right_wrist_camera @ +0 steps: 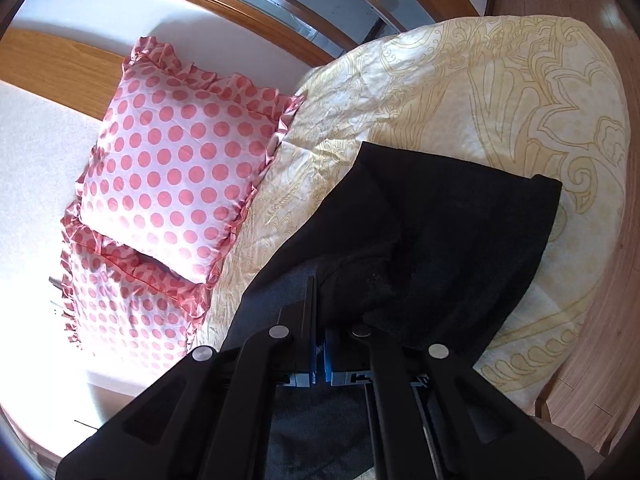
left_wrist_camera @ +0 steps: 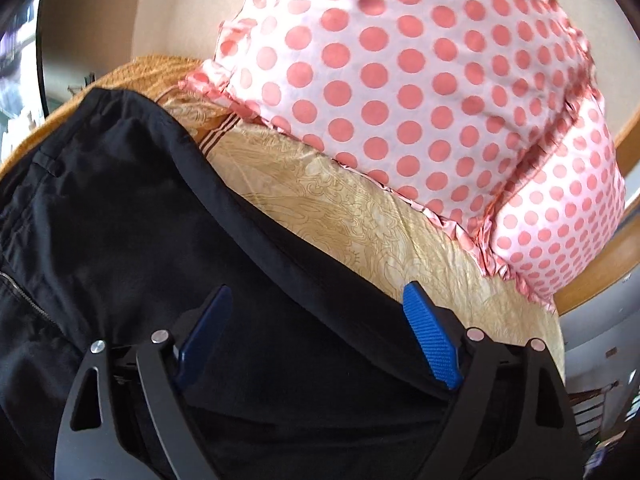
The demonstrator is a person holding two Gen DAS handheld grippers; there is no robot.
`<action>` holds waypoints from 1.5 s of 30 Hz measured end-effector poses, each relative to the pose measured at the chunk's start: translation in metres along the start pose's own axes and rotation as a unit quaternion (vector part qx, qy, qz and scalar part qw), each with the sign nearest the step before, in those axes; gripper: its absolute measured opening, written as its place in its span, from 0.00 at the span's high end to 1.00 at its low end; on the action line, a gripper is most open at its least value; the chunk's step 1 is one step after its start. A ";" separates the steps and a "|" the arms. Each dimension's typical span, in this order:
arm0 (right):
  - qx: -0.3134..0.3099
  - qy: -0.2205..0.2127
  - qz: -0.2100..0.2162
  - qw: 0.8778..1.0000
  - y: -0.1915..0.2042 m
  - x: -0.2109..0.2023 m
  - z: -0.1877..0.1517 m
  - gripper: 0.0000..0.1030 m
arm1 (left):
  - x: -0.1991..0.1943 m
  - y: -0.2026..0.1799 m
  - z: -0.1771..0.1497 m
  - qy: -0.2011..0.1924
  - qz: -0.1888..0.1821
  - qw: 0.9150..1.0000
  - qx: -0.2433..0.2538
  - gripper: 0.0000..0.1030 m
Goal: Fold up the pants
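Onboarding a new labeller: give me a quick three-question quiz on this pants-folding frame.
1. True or false: the left tool stands open above the black pants.
2. What does the right tool grip? A) the polka-dot pillow B) the black pants C) the yellow patterned bedspread
3. Fill in: the pillows are white with ____ dots.

Key: 1 true; 2 B; 3 pink.
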State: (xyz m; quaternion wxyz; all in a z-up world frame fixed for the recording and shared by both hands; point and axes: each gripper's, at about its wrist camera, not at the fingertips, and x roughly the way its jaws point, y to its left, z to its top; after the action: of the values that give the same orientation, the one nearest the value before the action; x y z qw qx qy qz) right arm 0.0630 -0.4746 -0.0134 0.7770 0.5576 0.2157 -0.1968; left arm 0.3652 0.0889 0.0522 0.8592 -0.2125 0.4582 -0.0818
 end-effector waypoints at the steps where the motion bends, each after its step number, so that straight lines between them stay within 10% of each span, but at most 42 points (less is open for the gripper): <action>1: -0.002 0.000 0.000 1.000 0.001 0.002 0.001 0.98 | 0.006 0.007 0.006 0.006 -0.005 1.000 -0.019 0.17; 14: -0.033 -0.001 -0.010 0.999 0.009 0.008 0.004 0.98 | 0.052 0.059 0.066 0.023 0.072 0.988 -0.133 0.36; 18: -0.039 0.000 -0.011 0.999 0.010 0.009 0.005 0.98 | 0.062 0.074 0.071 0.026 0.099 0.984 -0.148 0.69; 21: -0.043 0.001 -0.009 0.999 0.011 0.011 0.006 0.98 | 0.059 0.088 0.070 0.021 0.080 0.983 -0.162 0.89; 29: -0.073 -0.010 0.004 0.997 0.026 0.009 0.017 0.98 | -0.017 0.080 0.052 -0.059 0.022 0.989 -0.134 0.92; 36: -0.102 -0.034 0.019 0.994 0.041 -0.004 0.037 0.98 | -0.126 0.077 -0.020 -0.164 -0.028 0.981 -0.100 0.92; 45: -0.103 -0.027 0.013 0.994 0.031 -0.009 0.038 0.98 | -0.181 0.113 -0.174 -0.244 0.008 0.961 -0.127 0.91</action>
State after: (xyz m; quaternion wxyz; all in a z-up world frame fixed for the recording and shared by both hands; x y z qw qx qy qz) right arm 0.0770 -0.5008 0.0271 0.8386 0.4716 0.2065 -0.1779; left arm 0.1135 0.2003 0.0532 0.9115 -0.3301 0.2426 0.0381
